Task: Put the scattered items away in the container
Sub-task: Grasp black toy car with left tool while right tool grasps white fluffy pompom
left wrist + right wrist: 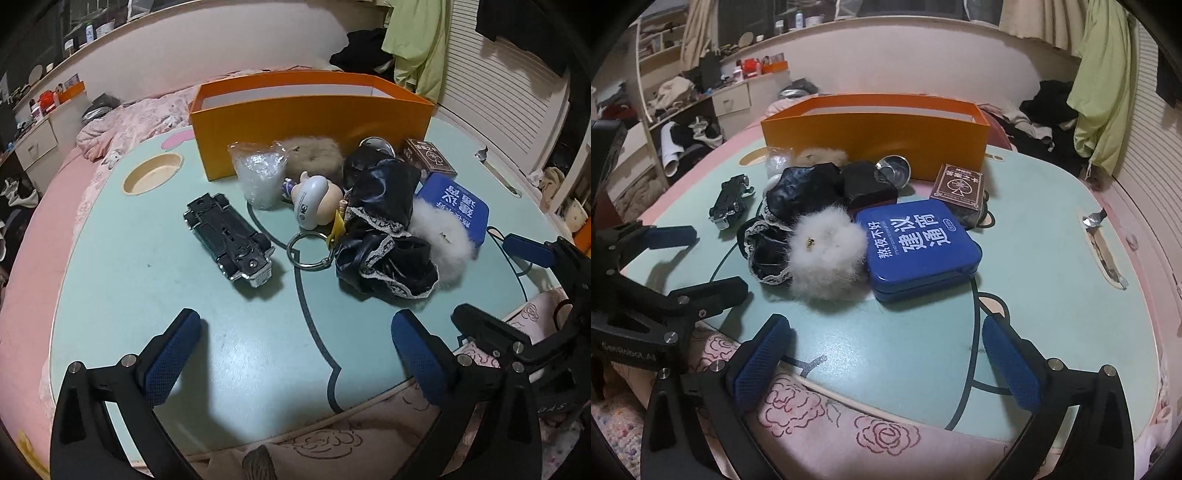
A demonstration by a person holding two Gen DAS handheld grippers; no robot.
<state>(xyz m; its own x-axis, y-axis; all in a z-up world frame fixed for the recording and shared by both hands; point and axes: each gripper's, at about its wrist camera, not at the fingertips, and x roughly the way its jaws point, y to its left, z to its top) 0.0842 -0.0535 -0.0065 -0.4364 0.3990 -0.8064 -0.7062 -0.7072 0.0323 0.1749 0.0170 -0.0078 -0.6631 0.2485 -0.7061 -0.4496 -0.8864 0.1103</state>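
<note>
An orange box [310, 122] stands open at the far side of a pale green table [166, 295]; it also shows in the right wrist view [875, 136]. In front of it lie a black toy car [229, 240], a clear plastic bag [258, 173], a tan fur piece [314, 155], a small doll figure [314, 199], a metal ring [310, 249], black lace-trimmed cloth [380, 229], a white fluffy ball [823, 254], a blue tin [919, 247] and a brown card box [958, 190]. My left gripper [295, 354] is open and empty over the near table. My right gripper [886, 362] is open and empty at the front edge.
A round recess [153, 173] is sunk in the table's left part. A round metal lid [894, 170] leans by the box. A pink floral blanket [820, 424] lies under the table's near edge. Cluttered shelves and hanging clothes surround the bed.
</note>
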